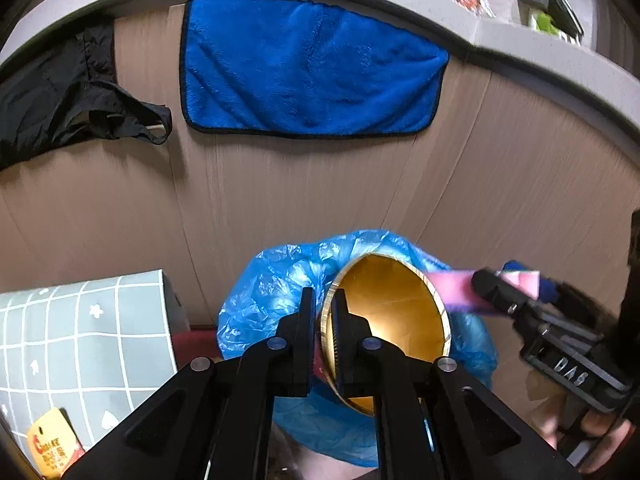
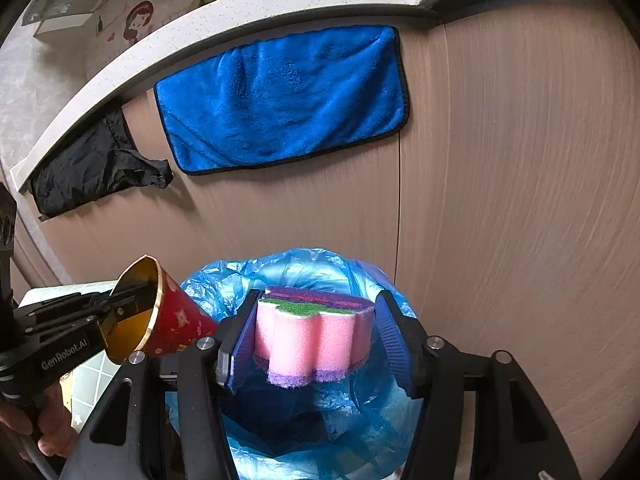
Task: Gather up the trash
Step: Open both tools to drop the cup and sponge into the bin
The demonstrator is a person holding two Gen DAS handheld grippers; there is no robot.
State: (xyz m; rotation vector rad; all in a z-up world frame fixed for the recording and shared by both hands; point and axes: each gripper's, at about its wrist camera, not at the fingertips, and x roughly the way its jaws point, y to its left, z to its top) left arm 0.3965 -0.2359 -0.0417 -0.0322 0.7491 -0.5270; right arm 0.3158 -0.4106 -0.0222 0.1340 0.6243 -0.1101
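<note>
Beige cabinet fronts [image 2: 500, 184] under a speckled worktop [image 2: 248, 8] fill the background, with one blue towel [image 2: 284, 100] and one black cloth [image 2: 96, 168] hung from the edge; below them sits one bin lined with a blue trash bag [image 2: 304, 268]; your left tool [image 1: 323, 332] is clamped on the rim of one gold-lined red paper cup [image 2: 168, 320], one finger inside and one outside, held over the bag's near edge; your right tool [image 2: 316, 336] has its jaws spread wide around one pink and purple sponge [image 2: 312, 332], which touches the left pad while the right pad looks clear of it, so it may already be slipping; watch for the cup, held off to the side, missing the opening and landing on the floor; watch too for the two tools knocking together above the bin; one grid-patterned box [image 1: 80, 332] stands beside it.
</note>
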